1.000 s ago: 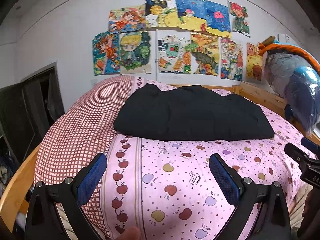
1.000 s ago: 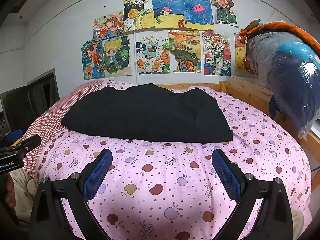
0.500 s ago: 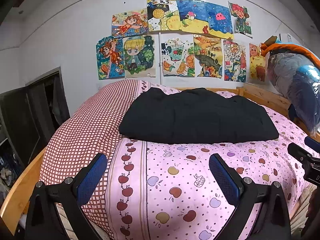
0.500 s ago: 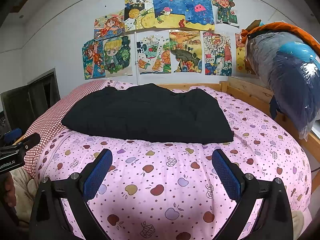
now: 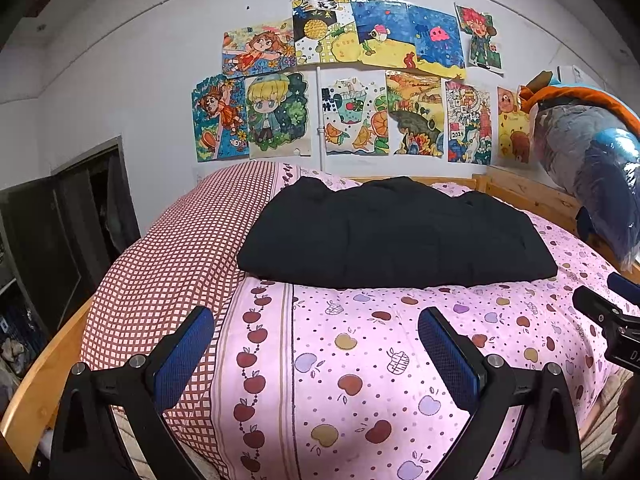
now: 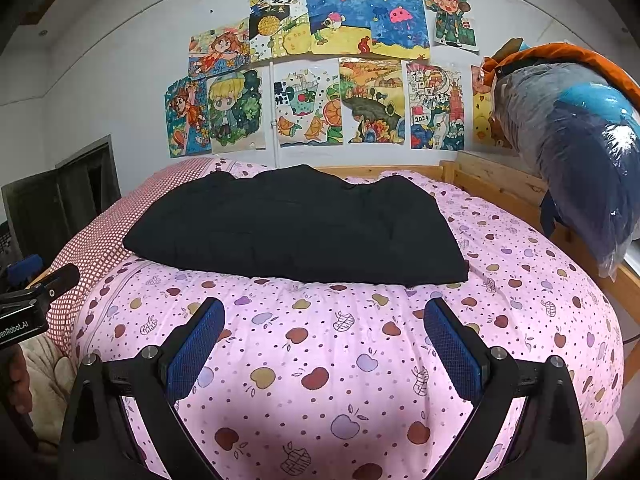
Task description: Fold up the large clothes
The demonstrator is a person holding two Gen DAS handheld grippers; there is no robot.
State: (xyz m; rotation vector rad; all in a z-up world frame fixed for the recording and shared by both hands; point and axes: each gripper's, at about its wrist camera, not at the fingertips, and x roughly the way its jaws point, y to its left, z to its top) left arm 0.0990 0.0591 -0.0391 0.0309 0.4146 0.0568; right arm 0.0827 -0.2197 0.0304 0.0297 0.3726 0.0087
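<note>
jaws of the left gripper (image 5: 316, 332) and right gripper (image 6: 324, 324) stand wide apart, empty, hovering over a pink apple-print quilt (image 6: 320, 352). beyond them a folded black garment (image 6: 296, 224), soft and puffy, roughly rectangular, lies flat, long axis running left to right.

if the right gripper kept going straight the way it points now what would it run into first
Probably the pink apple-print quilt, which fills the gap ahead of the open right gripper; the folded black garment lies farther on. Depth is uncertain.
</note>
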